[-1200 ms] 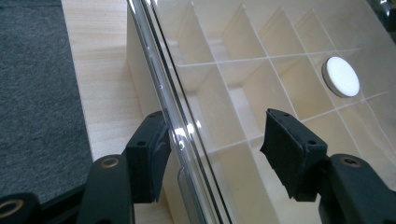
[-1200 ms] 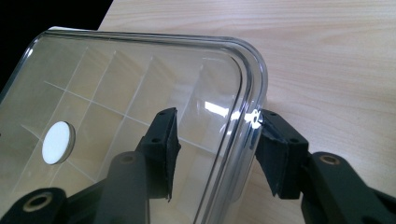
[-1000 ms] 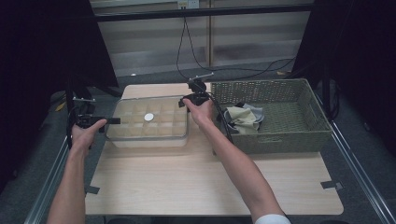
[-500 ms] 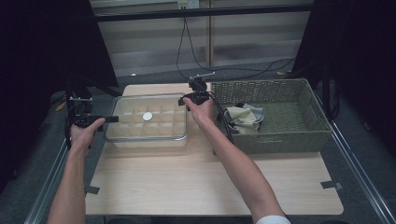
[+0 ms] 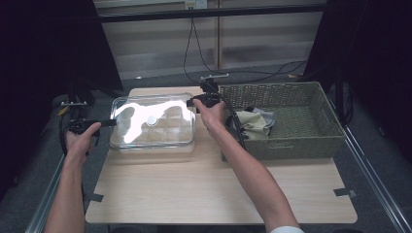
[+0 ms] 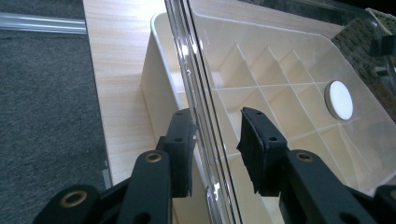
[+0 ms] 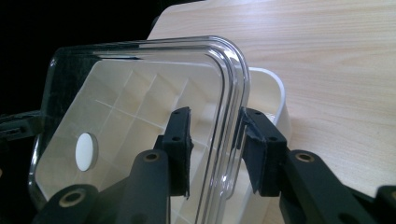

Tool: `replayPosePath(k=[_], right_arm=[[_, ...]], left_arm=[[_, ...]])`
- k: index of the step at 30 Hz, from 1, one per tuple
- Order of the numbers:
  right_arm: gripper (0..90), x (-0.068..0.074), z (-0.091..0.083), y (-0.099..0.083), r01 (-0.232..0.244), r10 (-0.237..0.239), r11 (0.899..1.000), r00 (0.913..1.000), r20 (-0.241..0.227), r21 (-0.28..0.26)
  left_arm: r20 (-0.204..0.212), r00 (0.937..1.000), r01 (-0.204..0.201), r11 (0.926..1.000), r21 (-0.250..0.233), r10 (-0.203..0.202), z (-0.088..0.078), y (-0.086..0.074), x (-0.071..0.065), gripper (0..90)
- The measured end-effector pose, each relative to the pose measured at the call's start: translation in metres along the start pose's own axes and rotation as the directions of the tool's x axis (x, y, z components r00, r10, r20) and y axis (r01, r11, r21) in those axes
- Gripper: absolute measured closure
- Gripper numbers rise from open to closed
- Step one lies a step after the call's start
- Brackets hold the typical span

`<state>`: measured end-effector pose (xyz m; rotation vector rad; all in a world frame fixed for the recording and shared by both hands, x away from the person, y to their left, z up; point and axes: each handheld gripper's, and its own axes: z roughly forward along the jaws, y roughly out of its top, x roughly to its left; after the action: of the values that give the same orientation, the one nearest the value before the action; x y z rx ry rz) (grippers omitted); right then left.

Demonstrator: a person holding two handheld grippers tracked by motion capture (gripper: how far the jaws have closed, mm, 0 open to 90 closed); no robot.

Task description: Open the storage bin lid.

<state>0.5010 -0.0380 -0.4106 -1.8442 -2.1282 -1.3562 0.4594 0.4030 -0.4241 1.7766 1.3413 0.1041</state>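
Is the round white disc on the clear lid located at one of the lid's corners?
No, in the left gripper view the white disc sits near the middle of the clear lid, above the divided box, away from every corner.

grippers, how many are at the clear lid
2. The left gripper straddles the lid rim at its left end; the right gripper straddles it at the right end, beside the basket.

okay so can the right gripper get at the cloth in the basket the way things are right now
Probably not yet. The right gripper has its jaws astride the clear lid's rim, closing on it. The cloth lies uncovered in the open basket close by, so letting go should free the way.
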Motion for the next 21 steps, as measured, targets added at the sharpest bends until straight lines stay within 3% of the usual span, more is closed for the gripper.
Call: replayPosePath(k=[11,21], right_arm=[[69.5,0.005,-0.015,-0.001,0.023,-0.024,0.999,0.9988,-0.043,-0.030],[73.5,0.012,-0.032,-0.005,0.035,-0.040,0.998,0.9954,-0.088,-0.058]], left_arm=[[0.012,0.9999,0.001,0.9987,-0.052,-0.001,-0.011,-0.001,-0.005,70.9],[0.009,0.9983,-0.057,0.9967,-0.058,0.057,-0.024,-0.004,-0.009,75.0]])
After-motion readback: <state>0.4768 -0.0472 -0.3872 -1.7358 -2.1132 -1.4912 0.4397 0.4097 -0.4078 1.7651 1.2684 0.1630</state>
